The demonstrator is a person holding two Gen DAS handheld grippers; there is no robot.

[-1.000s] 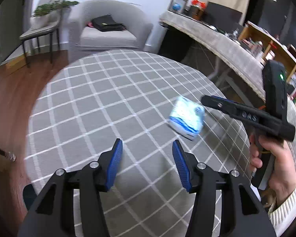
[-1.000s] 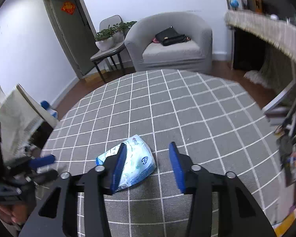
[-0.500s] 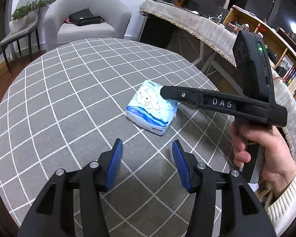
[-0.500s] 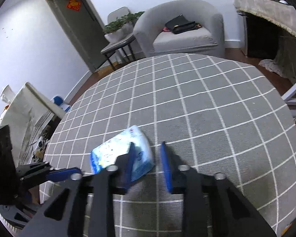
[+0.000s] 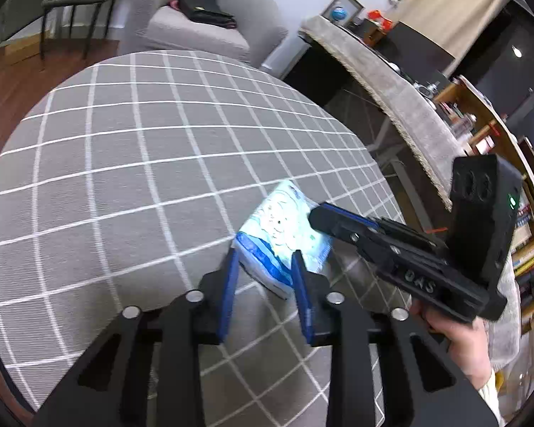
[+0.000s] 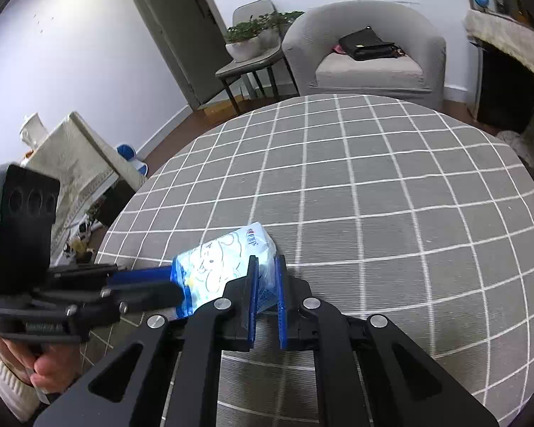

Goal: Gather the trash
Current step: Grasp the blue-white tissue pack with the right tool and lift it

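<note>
A blue-and-white tissue pack (image 5: 277,224) (image 6: 224,259) lies on the round table with the grey checked cloth (image 5: 124,178) (image 6: 373,195), near its edge. My right gripper (image 6: 266,259) is shut on one corner of the pack, and the left wrist view shows it (image 5: 318,213) reaching in from the right. My left gripper (image 5: 264,254) straddles the pack's blue-striped end with its jaws closing, and the blue pads touch both sides. From the right wrist view the left gripper (image 6: 176,283) comes in from the left. A hand holds each gripper's handle.
A grey armchair (image 5: 195,32) (image 6: 366,67) with a black bag stands beyond the table. Beside it a chair (image 6: 252,49) holds potted plants. A long cloth-covered counter (image 5: 391,96) and bookshelves (image 5: 530,242) run along the right. A draped piece of furniture (image 6: 74,156) stands left.
The right gripper's jaws have closed onto the pack's corner. My left gripper has moved forward and down to the pack, rolled a little, and its jaws have narrowed around the pack's end.
</note>
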